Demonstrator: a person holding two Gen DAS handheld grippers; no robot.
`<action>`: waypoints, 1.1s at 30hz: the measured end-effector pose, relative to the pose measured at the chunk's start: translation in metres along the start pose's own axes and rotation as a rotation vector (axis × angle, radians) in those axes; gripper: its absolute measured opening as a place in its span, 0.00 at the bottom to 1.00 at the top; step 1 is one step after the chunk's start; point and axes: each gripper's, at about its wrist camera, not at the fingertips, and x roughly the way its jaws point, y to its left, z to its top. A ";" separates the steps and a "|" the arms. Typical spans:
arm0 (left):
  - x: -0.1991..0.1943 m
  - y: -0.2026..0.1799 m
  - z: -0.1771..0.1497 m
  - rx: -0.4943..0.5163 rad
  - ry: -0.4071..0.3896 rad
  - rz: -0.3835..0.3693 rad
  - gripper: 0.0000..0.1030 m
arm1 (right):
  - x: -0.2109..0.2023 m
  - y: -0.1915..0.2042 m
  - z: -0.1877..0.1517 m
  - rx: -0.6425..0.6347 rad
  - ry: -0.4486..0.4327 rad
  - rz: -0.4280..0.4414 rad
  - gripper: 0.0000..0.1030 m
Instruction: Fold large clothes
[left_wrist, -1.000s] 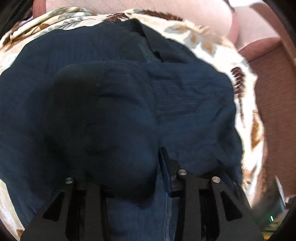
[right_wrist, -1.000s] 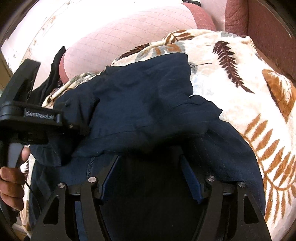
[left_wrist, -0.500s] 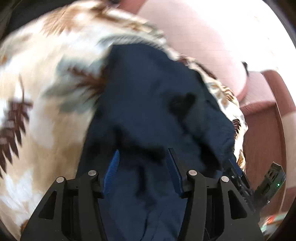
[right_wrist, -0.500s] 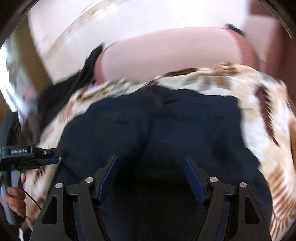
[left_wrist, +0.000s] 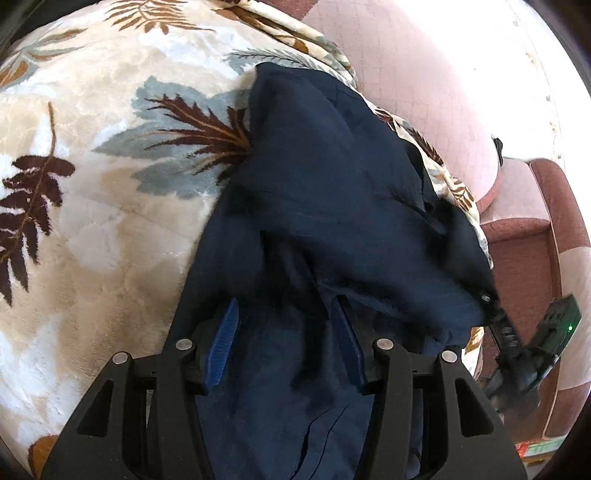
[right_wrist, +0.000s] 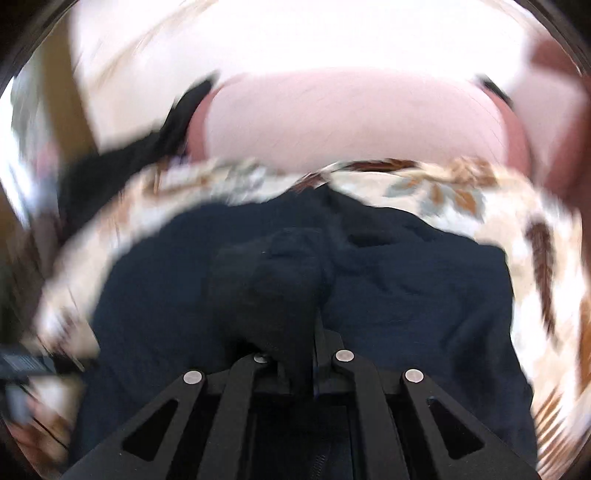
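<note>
Closest in the left wrist view, the left tongs (left_wrist: 284, 343) stand apart, their blue pads (left_wrist: 222, 343) spread to either side of the dark navy garment (left_wrist: 332, 206), which runs loose between them without being pinched. The cloth is rumpled here, with a seam or slit showing low down between the fingers. It lies on a plush blanket (left_wrist: 92, 206) printed with brown and grey-blue fern leaves, the navy fabric stretching away from the tongs in a long heap toward the far edge of the blanket. To the right, just past the garment's edge, the right tongs (left_wrist: 491, 306) reach into the cloth from the side, a small green light glowing on the device behind them.

From the right wrist view, blurred by motion, the right tongs (right_wrist: 295, 332) are drawn together on a bunched fold of the navy garment (right_wrist: 406, 288), the cloth mounding up dark over the fingertips. The rest of the garment spreads wide over the blanket (right_wrist: 498, 206) beyond. At the lower left edge a smeared dark shape is the other handheld device (right_wrist: 22, 363).

Farthest off, behind the blanket, sits a pale pink quilted cushion (left_wrist: 424, 92), with reddish-brown upholstery (left_wrist: 524, 251) to the right of it, and bright washed-out light above
</note>
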 end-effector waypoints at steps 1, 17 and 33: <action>0.000 0.002 0.000 -0.006 0.000 0.000 0.49 | -0.003 -0.018 0.002 0.085 -0.008 0.031 0.04; -0.019 -0.031 0.002 0.012 -0.053 -0.096 0.49 | -0.021 -0.137 -0.029 0.559 -0.058 0.158 0.54; 0.031 -0.019 0.042 -0.051 -0.020 0.074 0.15 | 0.006 -0.119 -0.013 0.486 0.033 0.195 0.13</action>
